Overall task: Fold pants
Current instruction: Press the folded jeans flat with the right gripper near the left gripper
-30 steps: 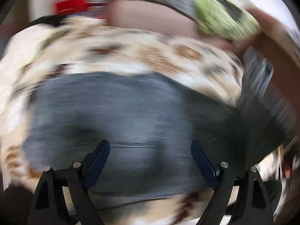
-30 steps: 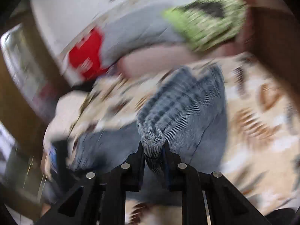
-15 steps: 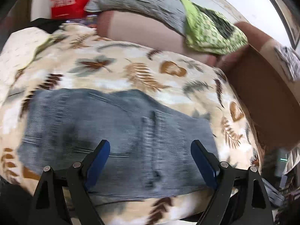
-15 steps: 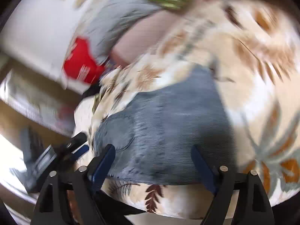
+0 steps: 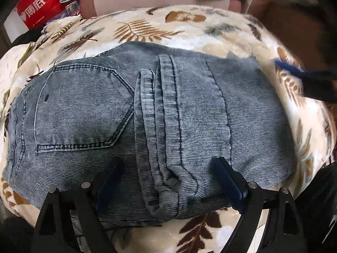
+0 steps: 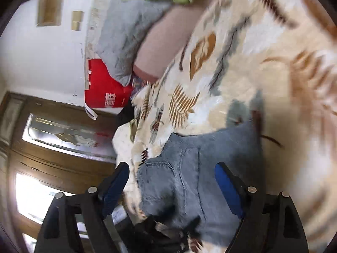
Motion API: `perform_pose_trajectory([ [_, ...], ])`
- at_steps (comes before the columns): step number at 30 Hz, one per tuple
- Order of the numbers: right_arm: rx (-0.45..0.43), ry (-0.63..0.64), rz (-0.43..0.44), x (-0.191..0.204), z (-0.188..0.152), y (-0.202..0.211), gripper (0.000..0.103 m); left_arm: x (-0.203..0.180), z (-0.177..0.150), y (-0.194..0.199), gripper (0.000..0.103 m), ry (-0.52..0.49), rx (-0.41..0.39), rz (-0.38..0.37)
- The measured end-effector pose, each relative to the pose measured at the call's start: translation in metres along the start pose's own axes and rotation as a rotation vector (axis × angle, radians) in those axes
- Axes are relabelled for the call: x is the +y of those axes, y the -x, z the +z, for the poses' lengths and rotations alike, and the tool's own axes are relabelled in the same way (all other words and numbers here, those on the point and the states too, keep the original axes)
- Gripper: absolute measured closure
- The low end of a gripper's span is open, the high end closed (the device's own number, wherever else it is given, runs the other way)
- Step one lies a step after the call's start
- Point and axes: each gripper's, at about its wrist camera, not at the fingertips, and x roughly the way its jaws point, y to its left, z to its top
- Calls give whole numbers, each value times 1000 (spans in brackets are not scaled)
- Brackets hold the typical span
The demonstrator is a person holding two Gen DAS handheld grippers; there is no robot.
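Home bedroom: leaf-print blanket (image 5: 189, 27), pillows (image 6: 126, 31)

1 pants (image 5: 147, 113), 1 blanket (image 5: 189, 31) — 2 claws (image 5: 168, 181), 1 red bag (image 5: 35, 8)

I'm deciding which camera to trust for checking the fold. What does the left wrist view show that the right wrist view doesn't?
Only the left wrist view shows the back pocket stitching and stacked leg hems sharply, plus the right gripper at the edge. Only the right wrist view shows the wooden door and white wall. Both show the folded pants, leaf blanket, red bag and open fingers.
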Motion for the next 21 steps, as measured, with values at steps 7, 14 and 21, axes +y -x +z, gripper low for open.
perform_pose_trajectory([
  [7,18,-5,-127,-15,7,-24,19,56,-11,44,14,186,-119,-96],
  [14,114,347,-237,74,-74,-34,19,143,-31,73,14,484,-206,-117],
  [21,217,630,-422,85,-160,-74,51,162,-50,74,14,514,-199,-143],
])
